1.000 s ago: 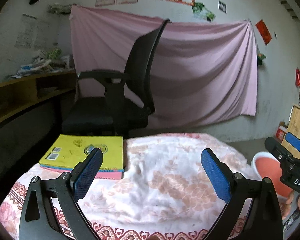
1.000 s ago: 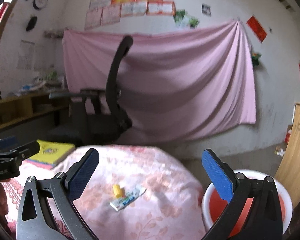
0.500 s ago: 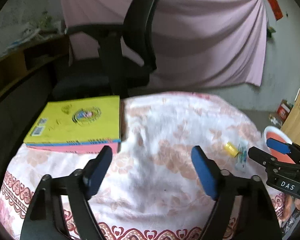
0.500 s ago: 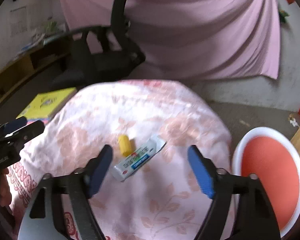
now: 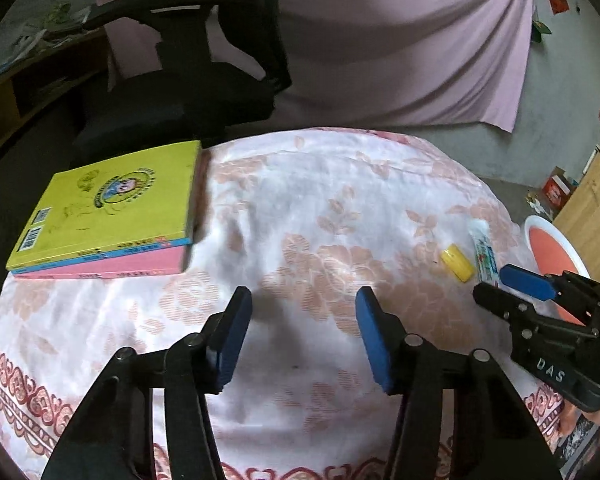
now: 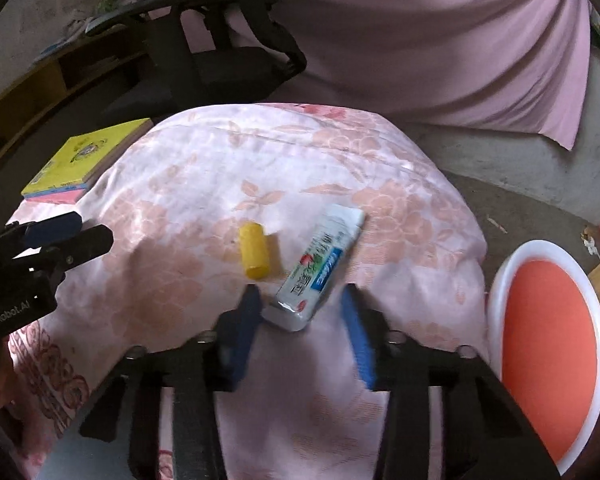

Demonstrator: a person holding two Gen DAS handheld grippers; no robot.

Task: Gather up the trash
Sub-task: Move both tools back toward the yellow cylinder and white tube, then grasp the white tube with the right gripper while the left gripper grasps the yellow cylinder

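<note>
On the flowered tabletop (image 6: 204, 184), a toothpaste tube (image 6: 320, 268) lies beside a yellow cap (image 6: 254, 254), its near end between the right gripper's (image 6: 300, 312) spread fingers, ungripped. Left gripper (image 5: 302, 320) hovers wide open, empty. A red-and-white bin (image 6: 548, 320) stands to the right; books (image 5: 104, 212) lie far left.

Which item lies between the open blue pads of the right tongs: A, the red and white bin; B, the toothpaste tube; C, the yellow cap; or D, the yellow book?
B: in the right wrist view the near end of the toothpaste tube sits between the open pads of the right tongs, while the yellow cap lies just left of the tube and outside the pads.
</note>
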